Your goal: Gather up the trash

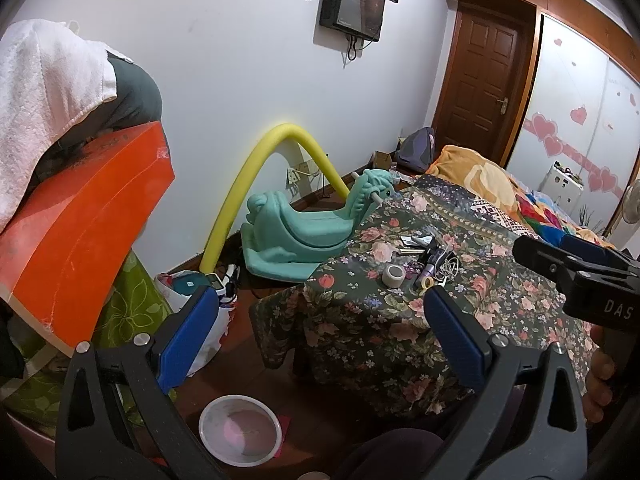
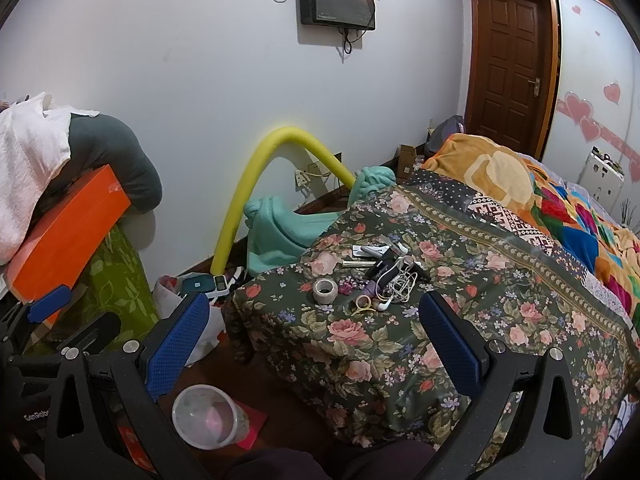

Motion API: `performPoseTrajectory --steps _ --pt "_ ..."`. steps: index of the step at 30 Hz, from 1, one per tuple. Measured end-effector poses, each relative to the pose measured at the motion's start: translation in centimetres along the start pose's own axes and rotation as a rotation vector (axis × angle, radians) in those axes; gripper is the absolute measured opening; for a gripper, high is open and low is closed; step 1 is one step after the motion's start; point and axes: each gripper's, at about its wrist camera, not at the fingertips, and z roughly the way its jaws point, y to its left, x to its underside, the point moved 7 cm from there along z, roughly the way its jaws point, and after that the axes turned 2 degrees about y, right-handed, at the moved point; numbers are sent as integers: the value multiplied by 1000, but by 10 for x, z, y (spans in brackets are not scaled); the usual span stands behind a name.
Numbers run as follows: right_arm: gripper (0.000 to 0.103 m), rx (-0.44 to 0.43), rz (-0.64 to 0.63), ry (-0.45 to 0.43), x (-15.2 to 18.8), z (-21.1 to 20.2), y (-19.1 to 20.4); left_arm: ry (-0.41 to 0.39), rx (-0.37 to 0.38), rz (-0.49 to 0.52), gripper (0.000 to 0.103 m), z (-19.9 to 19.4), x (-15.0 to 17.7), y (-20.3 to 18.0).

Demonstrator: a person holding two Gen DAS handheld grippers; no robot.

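Note:
A pile of small clutter (image 2: 384,272) lies on the floral bedspread (image 2: 400,344): a tape roll (image 2: 325,290), tangled white earphones (image 2: 400,286), a small yellow ring (image 2: 363,303) and dark gadgets. The pile also shows in the left wrist view (image 1: 428,258), with the tape roll (image 1: 393,276). A clear plastic container (image 1: 239,430) with something pink inside stands on the floor; it shows in the right wrist view (image 2: 208,416) too. My left gripper (image 1: 320,324) is open and empty, above the floor by the bed corner. My right gripper (image 2: 312,328) is open and empty, short of the pile.
An orange box (image 1: 84,232) under a white towel (image 1: 44,92) sits at left. A yellow foam noodle (image 1: 256,168) and a teal rocking toy (image 1: 308,224) stand by the wall. A white bag (image 2: 192,292) of items lies on the floor. A red card (image 2: 252,424) lies beside the container.

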Motion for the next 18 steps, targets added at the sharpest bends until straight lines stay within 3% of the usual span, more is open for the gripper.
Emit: performPoseTrajectory --steps 7,18 --pt "103 59 3 4 -4 6 -18 -3 -30 12 97 7 -2 -5" --pt "103 87 -24 26 -2 34 -54 57 3 -7 95 55 -12 -29"
